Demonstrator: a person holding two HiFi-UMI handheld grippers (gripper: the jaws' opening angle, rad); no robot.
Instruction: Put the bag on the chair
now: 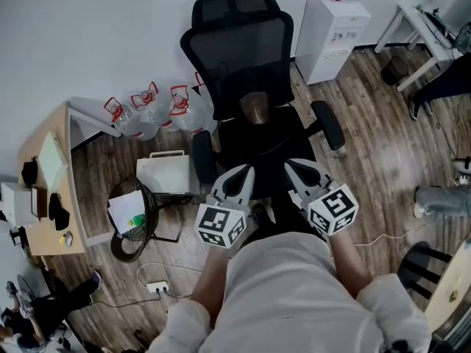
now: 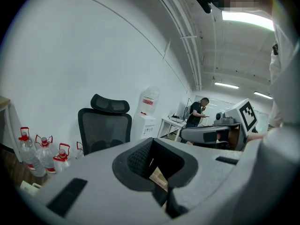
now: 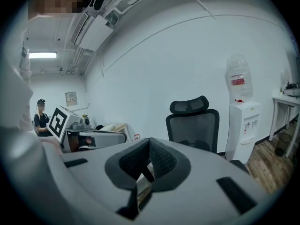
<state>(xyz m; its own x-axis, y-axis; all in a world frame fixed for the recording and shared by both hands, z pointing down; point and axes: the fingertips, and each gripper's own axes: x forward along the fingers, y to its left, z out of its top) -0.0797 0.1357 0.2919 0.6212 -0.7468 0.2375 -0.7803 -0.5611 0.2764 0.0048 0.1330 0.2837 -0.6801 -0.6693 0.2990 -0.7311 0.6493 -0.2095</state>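
A black mesh office chair (image 1: 243,57) stands against the white wall, its seat (image 1: 254,149) just beyond my hands. A brownish thing, apparently the bag (image 1: 257,110), rests at the back of the seat against the backrest; its shape is hard to make out. My left gripper (image 1: 245,170) and right gripper (image 1: 292,165) hover side by side over the seat's front edge, both shut with nothing in them. In the left gripper view the jaws (image 2: 154,149) are together and the chair (image 2: 104,125) stands ahead. The right gripper view shows the same: shut jaws (image 3: 149,149), chair (image 3: 193,123) ahead.
A water dispenser (image 1: 335,28) stands right of the chair, several water jugs (image 1: 158,112) to its left. A white case (image 1: 165,173), a wire basket (image 1: 132,223) and a wooden desk (image 1: 44,182) are at the left. A power strip (image 1: 157,287) lies on the floor. A person's leg (image 1: 441,199) shows at right.
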